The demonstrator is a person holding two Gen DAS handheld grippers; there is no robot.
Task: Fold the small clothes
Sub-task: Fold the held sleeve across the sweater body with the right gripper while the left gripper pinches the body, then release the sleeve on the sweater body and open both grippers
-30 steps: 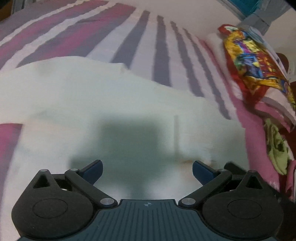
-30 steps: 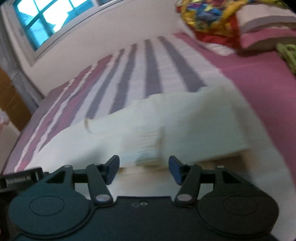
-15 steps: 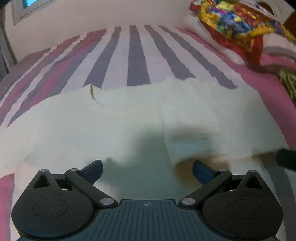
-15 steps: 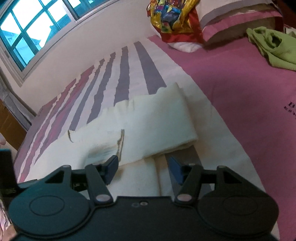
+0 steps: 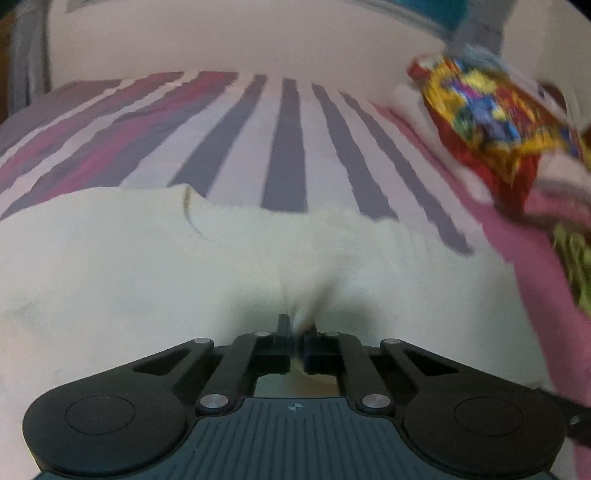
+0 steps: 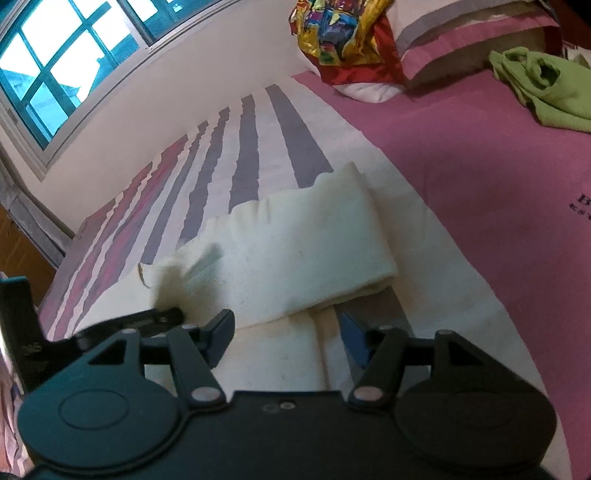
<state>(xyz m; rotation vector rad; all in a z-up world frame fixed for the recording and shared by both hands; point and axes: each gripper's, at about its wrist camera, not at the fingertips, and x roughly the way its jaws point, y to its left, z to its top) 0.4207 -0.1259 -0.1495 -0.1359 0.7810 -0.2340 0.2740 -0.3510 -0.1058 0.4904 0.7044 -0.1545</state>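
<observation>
The cream garment (image 6: 295, 254) is laid partly folded on the striped bed (image 6: 258, 147), its near edge pinched between the left tongs (image 5: 297, 332), which are clamped together on a bunched fold of it. The right tongs (image 6: 288, 332) are held apart above the bed just short of the garment's folded edge, with nothing gripped, and are being widened slightly. A green cloth (image 6: 543, 88) is seen well apart near the pillow (image 6: 461, 33).

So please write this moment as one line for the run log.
left gripper: shut on cream garment | right gripper: open, empty | green cloth: untouched
</observation>
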